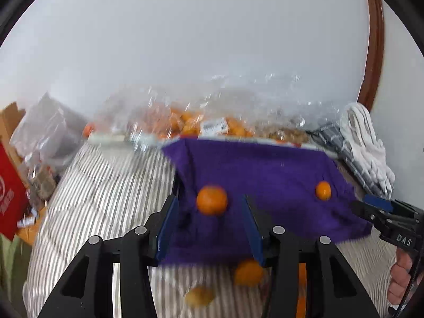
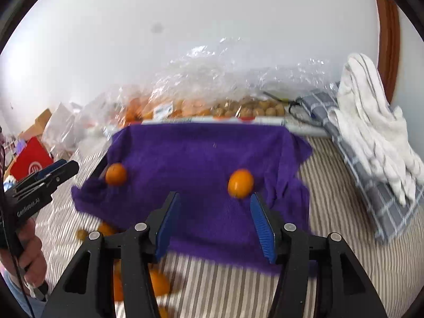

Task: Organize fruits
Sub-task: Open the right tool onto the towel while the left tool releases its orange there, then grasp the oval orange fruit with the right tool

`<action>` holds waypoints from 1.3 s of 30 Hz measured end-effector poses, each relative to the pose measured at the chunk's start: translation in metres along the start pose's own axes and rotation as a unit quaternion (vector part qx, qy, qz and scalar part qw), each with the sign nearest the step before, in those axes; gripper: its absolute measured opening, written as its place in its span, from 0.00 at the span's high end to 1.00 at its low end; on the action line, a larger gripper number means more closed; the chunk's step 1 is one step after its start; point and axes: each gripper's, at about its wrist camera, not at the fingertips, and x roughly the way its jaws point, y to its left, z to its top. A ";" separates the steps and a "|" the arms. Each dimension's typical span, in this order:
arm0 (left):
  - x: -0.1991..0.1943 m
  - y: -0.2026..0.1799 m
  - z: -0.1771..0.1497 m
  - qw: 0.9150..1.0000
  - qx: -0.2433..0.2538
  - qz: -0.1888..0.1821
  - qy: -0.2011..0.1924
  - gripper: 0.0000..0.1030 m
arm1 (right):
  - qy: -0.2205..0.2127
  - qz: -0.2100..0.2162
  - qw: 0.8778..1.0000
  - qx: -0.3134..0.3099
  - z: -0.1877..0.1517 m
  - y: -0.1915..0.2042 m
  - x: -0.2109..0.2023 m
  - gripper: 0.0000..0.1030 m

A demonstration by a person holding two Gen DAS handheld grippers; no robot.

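Note:
A purple cloth (image 1: 265, 175) (image 2: 201, 153) is draped over a low box on a striped bedsheet (image 1: 106, 190). Two oranges rest on the cloth. In the left wrist view, the bigger orange (image 1: 212, 199) lies between the blue fingertips of my left gripper (image 1: 209, 202), which is open and not pressing on it. In the right wrist view, the other orange (image 2: 240, 183) lies just beyond the right fingertip of my right gripper (image 2: 215, 196), open and empty. Each gripper also shows in the other's view, the right gripper (image 1: 376, 209) and the left gripper (image 2: 53, 172).
Loose oranges (image 1: 249, 271) (image 2: 159, 282) lie on the sheet in front of the cloth. Clear plastic bags of oranges (image 1: 190, 124) and brown fruits (image 2: 254, 110) sit behind it. A white towel (image 2: 371, 132) on a grey checked cloth (image 2: 384, 212) lies right. A red box (image 2: 31, 164) is left.

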 end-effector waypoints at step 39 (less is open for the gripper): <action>-0.022 0.062 -0.106 0.996 -0.018 -0.016 0.089 0.38 | 0.022 -0.021 0.998 -0.060 -0.109 0.034 -0.022 0.59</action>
